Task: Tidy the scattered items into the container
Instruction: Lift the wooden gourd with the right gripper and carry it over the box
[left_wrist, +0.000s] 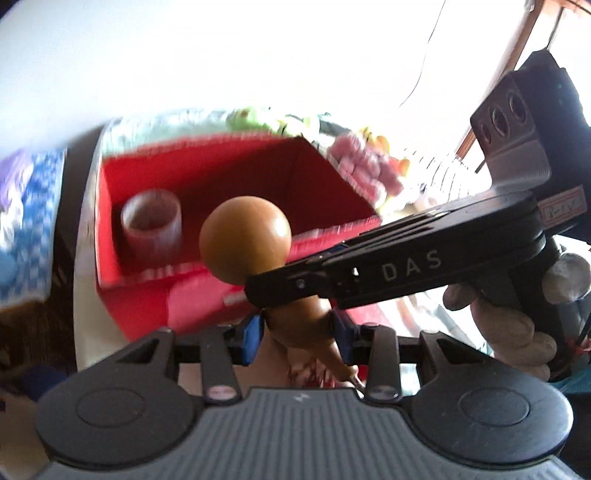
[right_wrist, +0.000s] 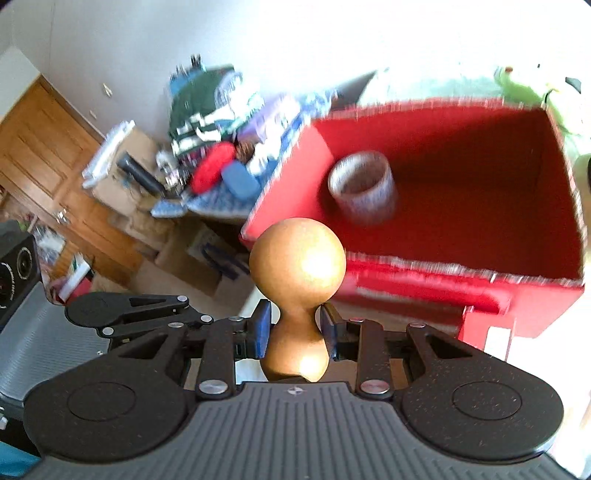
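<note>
A brown gourd (left_wrist: 245, 243) is held in the air in front of an open red box (left_wrist: 236, 177). My left gripper (left_wrist: 297, 332) is shut on the gourd's lower bulb. My right gripper (right_wrist: 295, 328) is shut on the gourd's narrow waist (right_wrist: 297, 325), and its black body crosses the left wrist view (left_wrist: 406, 266). A roll of clear tape (left_wrist: 151, 218) stands inside the box near its left wall; it also shows in the right wrist view (right_wrist: 362, 188). The red box (right_wrist: 461, 162) lies just beyond the gourd's round top (right_wrist: 297, 262).
The box sits on a white surface (left_wrist: 83, 295). Pink and green soft things (left_wrist: 365, 166) lie behind it. A heap of clothes and bags (right_wrist: 214, 147) sits to the left, with a wooden door (right_wrist: 48, 166) beyond. Both views are blurred.
</note>
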